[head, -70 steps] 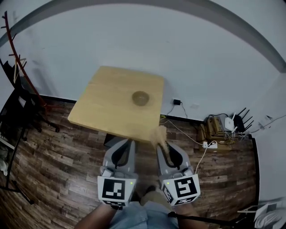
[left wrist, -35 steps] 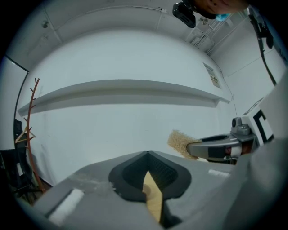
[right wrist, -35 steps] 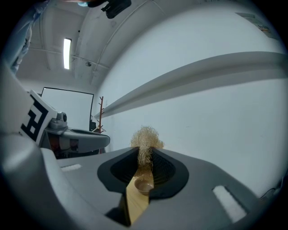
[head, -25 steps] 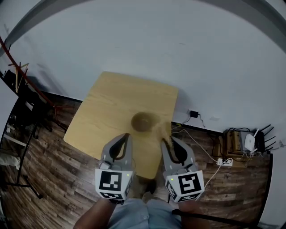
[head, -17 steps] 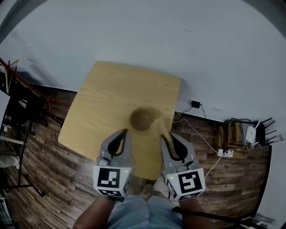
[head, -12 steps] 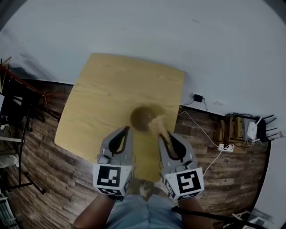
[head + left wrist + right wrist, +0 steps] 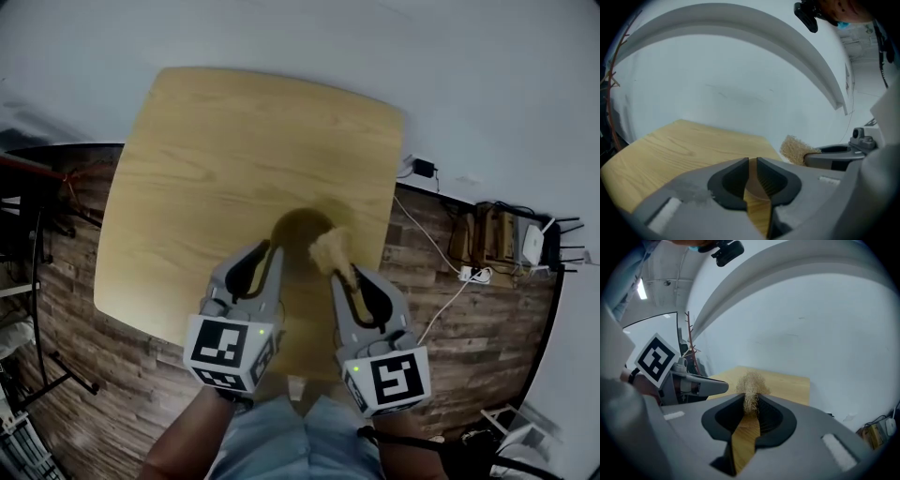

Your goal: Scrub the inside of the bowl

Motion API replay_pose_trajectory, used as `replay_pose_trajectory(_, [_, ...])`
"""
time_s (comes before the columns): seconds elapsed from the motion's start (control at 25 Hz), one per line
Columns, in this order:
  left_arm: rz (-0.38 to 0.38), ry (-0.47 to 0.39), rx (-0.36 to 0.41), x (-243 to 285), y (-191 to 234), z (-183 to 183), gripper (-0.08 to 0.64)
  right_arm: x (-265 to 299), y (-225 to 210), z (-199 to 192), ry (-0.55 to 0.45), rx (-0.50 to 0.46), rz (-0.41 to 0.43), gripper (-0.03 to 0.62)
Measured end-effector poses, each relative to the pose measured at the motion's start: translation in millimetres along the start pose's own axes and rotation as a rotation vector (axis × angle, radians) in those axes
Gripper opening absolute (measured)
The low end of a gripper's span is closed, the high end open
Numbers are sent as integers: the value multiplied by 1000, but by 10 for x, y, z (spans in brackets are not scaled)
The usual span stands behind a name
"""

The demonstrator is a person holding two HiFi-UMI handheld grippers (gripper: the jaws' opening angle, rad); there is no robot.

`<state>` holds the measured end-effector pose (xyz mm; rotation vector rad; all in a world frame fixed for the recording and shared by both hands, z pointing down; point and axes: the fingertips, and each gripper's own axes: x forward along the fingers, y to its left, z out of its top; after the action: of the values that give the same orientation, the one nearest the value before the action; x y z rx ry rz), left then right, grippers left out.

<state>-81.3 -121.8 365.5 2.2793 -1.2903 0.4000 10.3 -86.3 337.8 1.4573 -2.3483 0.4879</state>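
A dark brown bowl (image 7: 298, 228) stands on the light wooden table (image 7: 216, 150), near its front right part. My right gripper (image 7: 342, 279) is shut on a tan fibrous scrubber (image 7: 328, 251), which hangs at the bowl's right rim. In the right gripper view the scrubber (image 7: 751, 383) sticks up from between the jaws of the right gripper (image 7: 751, 401). My left gripper (image 7: 267, 251) hovers at the bowl's near left side, jaws almost together and empty. In the left gripper view the left gripper (image 7: 753, 161) is shut, with the scrubber (image 7: 794, 149) off to its right.
A white wall runs behind the table. On the wooden floor at the right lie a power strip, cables and a router (image 7: 511, 239). Black metal legs (image 7: 37, 281) stand at the left. The person's knees are below the grippers.
The person has stepped up to the table. Both grippers have moved from the table's front edge out over it to the bowl, with the scrubber still held in the right one.
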Motion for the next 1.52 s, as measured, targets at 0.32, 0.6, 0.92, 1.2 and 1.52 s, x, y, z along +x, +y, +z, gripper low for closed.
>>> replay_pose_trajectory(0.32, [-20,55,-77,215,132,-196,64,140,3,-119,40,9,-10,75])
replay_pose_trajectory(0.6, [-35,81,-108,307,185,-261,64,195,39,-163,59,8,-8,75])
replay_pose_trajectory(0.92, [-30,119,-109,390,211,-259,60,244,34,-226,82,19,-3,75])
replay_pose_trajectory(1.2, [-8,141,-55,350,226,-240,69,244,-4,-247,79,30,0,75])
replay_pose_trajectory(1.52, [-16,193,-61,413,217,-368,84,282,5,-252,93,41,12,75])
